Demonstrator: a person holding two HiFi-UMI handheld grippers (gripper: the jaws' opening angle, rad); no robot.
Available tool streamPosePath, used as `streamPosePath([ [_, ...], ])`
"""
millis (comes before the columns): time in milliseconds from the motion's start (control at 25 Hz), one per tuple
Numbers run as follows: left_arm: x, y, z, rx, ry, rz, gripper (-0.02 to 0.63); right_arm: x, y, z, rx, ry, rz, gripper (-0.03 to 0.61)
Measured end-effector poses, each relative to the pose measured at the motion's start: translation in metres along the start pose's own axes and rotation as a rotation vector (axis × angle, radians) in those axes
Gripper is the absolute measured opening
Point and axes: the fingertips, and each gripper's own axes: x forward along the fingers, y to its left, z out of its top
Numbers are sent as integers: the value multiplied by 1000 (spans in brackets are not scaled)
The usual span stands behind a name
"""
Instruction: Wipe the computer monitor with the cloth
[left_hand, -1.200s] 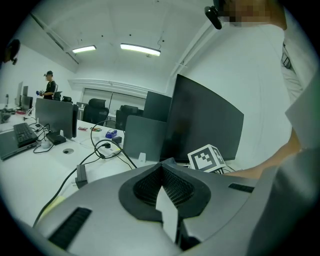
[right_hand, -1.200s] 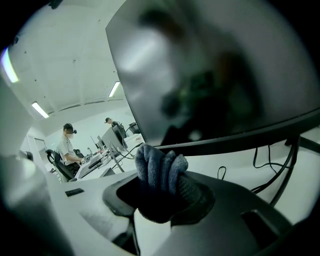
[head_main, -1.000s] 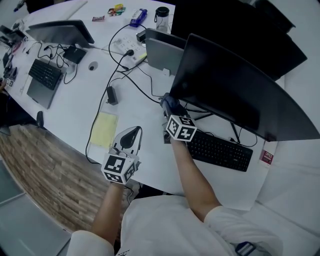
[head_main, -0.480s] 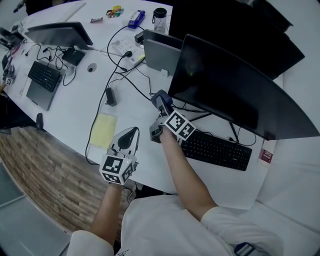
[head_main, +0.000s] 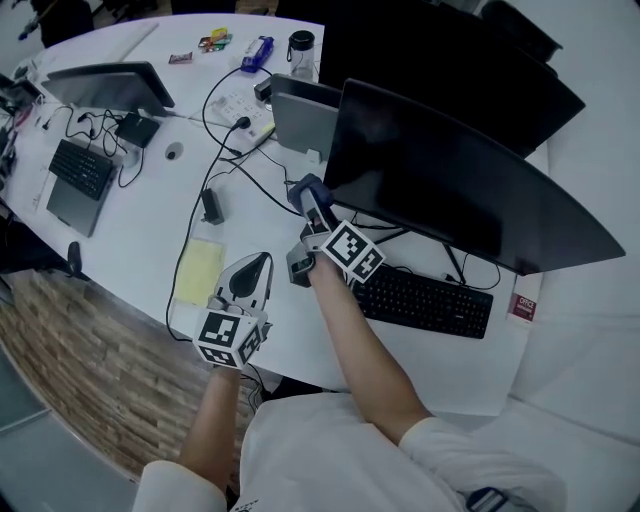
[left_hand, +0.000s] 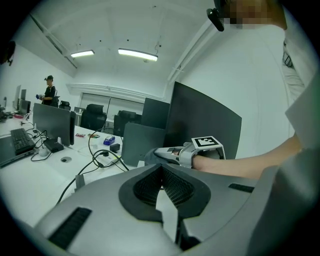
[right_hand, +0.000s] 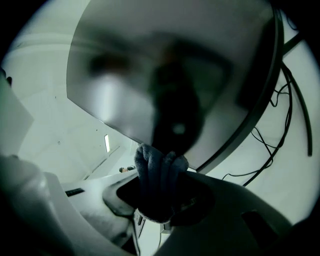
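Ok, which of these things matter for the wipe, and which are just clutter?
Job: monitor, cloth, right gripper shut on the cloth.
Clutter: keyboard, yellow pad, cables, jar. The left gripper is shut and empty.

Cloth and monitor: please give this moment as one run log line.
right gripper: shut on cloth | cloth: near monitor lower edge, contact unclear | left gripper: shut, empty

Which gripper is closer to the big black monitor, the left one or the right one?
Right. The right gripper, shut on the cloth, is at the lower left corner of the monitor; the left gripper is farther back, near the desk edge.
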Motion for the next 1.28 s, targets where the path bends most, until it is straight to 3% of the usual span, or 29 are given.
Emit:
streamPosePath([
  [840, 14, 8, 84, 15, -152, -6, 6, -14, 114, 55, 25, -115, 195, 140],
  [1280, 14, 3, 138, 41, -234, -33, 6, -25, 191, 93, 71, -199, 342, 140],
])
